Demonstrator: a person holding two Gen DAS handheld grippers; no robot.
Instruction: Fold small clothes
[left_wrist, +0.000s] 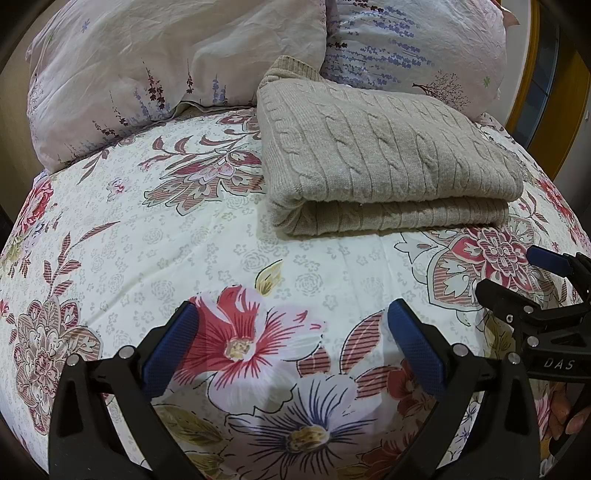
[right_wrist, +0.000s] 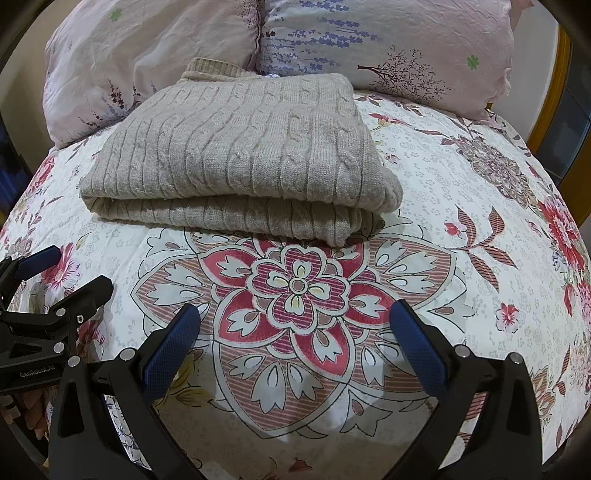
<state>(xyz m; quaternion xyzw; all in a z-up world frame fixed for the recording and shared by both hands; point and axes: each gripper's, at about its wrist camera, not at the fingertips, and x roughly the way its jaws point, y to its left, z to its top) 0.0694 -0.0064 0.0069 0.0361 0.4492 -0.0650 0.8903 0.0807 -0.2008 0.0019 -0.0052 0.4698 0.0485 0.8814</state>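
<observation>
A beige cable-knit sweater (left_wrist: 384, 162) lies folded into a thick rectangle on the flowered bedspread (left_wrist: 184, 240), its collar toward the pillows. It also shows in the right wrist view (right_wrist: 236, 155). My left gripper (left_wrist: 291, 314) is open and empty, hovering over the bedspread in front of the sweater and to its left. My right gripper (right_wrist: 295, 314) is open and empty, in front of the sweater's folded edge. Each gripper shows at the edge of the other's view: the right one (left_wrist: 517, 273), the left one (right_wrist: 66, 269).
Two pale floral pillows (left_wrist: 177, 62) (right_wrist: 388, 51) lean behind the sweater at the head of the bed. A yellow wooden frame (right_wrist: 554, 122) stands at the far right beyond the bed's edge. The bedspread (right_wrist: 461, 206) stretches around the sweater.
</observation>
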